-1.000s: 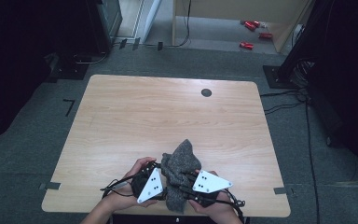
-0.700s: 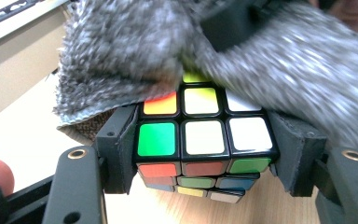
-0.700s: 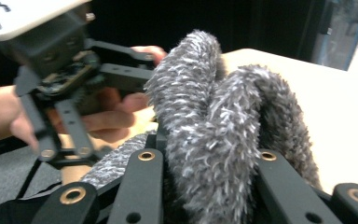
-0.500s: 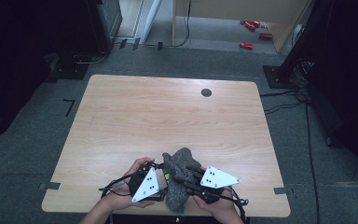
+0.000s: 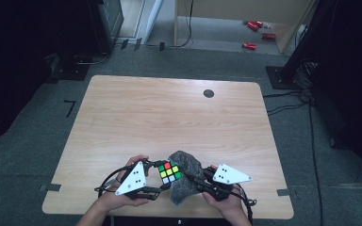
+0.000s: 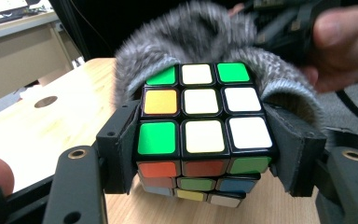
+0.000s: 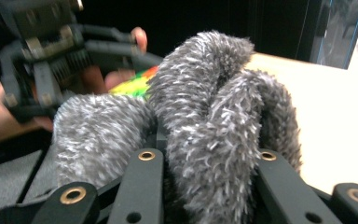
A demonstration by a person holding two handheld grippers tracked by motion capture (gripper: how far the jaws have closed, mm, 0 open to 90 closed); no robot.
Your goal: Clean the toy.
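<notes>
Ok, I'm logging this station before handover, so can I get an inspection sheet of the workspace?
Surface: light wooden table, bare except a dark round hole.
Job's things: multicoloured puzzle cube; fuzzy grey cloth draped behind it.
Clutter: nothing seen.
Grippers: left gripper shut on cube; right gripper shut on cloth.
Cables: black leads on the floor to the right.
Surroundings: grey carpet, red items far back.

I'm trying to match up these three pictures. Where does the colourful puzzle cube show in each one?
High view: the puzzle cube sits near the table's front edge, between the two hands.
Left gripper view: the cube is in the middle, clamped by the left tongs.
Right gripper view: a sliver of it peeks out behind the cloth, left of centre.
Shared landmark: the fuzzy grey cloth, touching the cube.
</notes>
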